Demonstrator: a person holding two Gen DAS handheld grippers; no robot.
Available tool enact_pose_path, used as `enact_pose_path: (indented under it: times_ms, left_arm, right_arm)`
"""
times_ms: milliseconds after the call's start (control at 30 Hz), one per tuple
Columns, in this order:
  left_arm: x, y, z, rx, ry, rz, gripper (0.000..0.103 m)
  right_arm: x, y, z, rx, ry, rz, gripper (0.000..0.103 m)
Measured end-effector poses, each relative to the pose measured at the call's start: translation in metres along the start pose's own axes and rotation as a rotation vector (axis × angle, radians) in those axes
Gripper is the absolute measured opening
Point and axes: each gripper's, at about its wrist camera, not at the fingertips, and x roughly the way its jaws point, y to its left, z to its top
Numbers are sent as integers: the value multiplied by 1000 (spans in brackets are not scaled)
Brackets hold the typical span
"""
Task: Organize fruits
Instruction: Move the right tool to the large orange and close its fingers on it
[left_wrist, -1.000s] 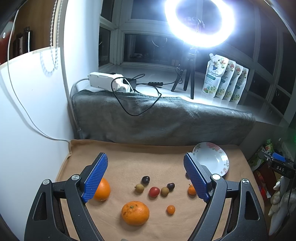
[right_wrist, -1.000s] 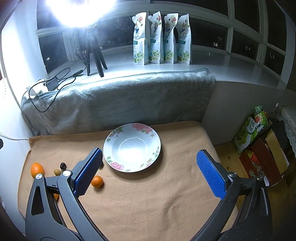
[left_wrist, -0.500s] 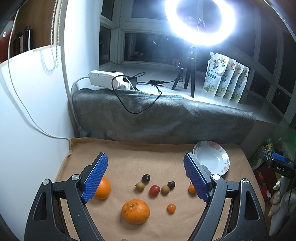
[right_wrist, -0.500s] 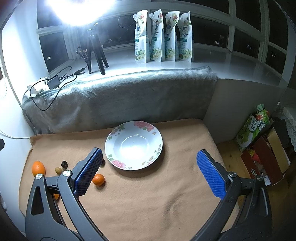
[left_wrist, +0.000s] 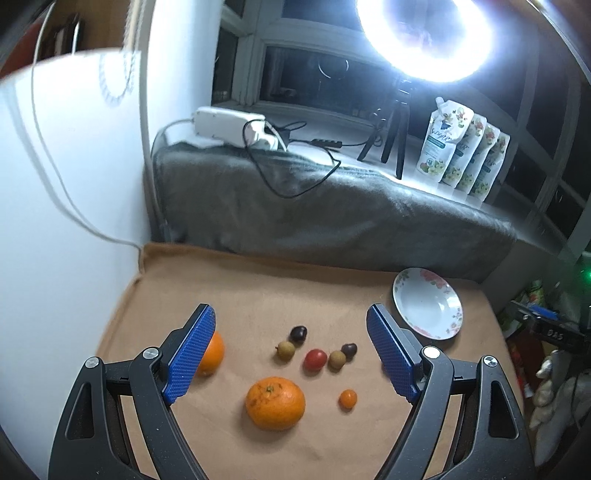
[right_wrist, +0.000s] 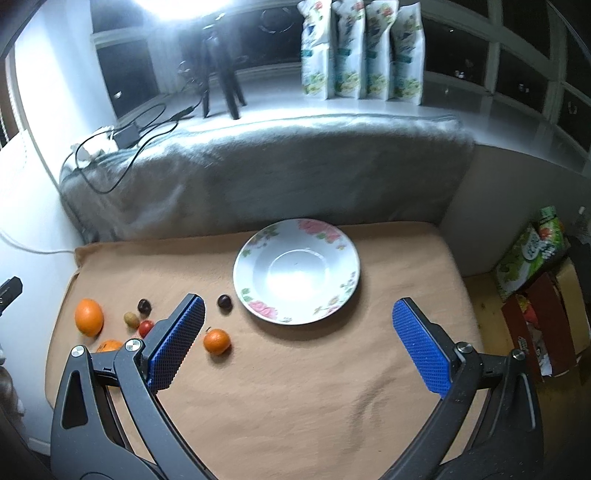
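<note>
Left gripper: held above the fruit, blue pads spread wide, grasping nothing.
Right gripper: held above the worktop in front of the plate, pads spread wide, grasping nothing.
Worktop: covered by a tan cloth; it carries the plate and all the fruit.
Plate: white with a floral rim, nothing in it; the landmark for the entries below.
Small orange: nearest orange fruit to the plate, to its left and nearer the camera, apart from the rim.
Dark fruit: just beside the plate's left rim, not touching it.
Second dark fruit: further left of the plate, beside a greenish-brown fruit.
Red fruit: left of the plate, just in front of the greenish-brown fruit.
Large orange: well left of the plate, nearest the camera in the left wrist view.
Second orange: farthest from the plate, at the left edge of the cloth; in the left wrist view partly hidden behind a pad.
Tiny orange fruit: left of the plate and nearer the camera, beside the large orange.
Grey blanket: rolled along the worktop's back edge, behind the plate.
Pouches: four, upright on the sill behind the blanket.
</note>
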Motion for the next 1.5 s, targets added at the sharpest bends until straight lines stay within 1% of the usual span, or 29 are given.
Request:
enact_pose_path:
  times_ms: [67, 233, 333, 433, 633, 733, 800, 867, 1000, 1033, 1100, 1233, 1367, 1500]
  left_arm:
    - [1, 8, -5, -26, 6, -3, 84]
    - [1, 25, -22, -52, 41, 20, 84]
    - [3, 34, -36, -70, 78, 31, 83]
    - [6, 43, -49, -92, 117, 26, 83]
    - [15, 55, -69, -130, 176, -35, 81]
    - [23, 59, -76, -147, 205, -61, 76]
    - [30, 60, -82, -162, 229, -80, 75]
    - [38, 60, -88, -170, 254, -105, 71]
    - [51, 58, -98, -160, 300, -150, 69]
    - [55, 58, -102, -162, 313, -165, 65]
    - [62, 59, -107, -174, 337, -189, 64]
    - [73, 59, -112, -186, 363, -209, 60]
    - [80, 58, -114, -180, 382, -217, 59]
    - [87, 61, -115, -187, 391, -216, 59]
  right_arm:
    - [5, 5, -1, -14, 14, 18, 103]
    - [24, 27, -7, -71, 71, 68, 103]
    - [37, 39, -10, -101, 102, 106, 103]
    - [50, 57, -14, -134, 130, 149, 103]
    - [73, 89, -22, -174, 199, 248, 103]
    - [81, 106, -24, -197, 232, 295, 103]
    - [86, 118, -25, -216, 257, 331, 103]
    - [90, 131, -27, -231, 284, 369, 103]
    - [102, 152, -30, -223, 351, 451, 103]
    - [106, 158, -31, -222, 371, 470, 103]
    - [113, 168, -34, -230, 403, 496, 103]
    - [125, 188, -42, -245, 470, 554, 103]
    - [133, 203, -50, -254, 530, 595, 99]
    - [144, 216, -56, -267, 572, 614, 99]
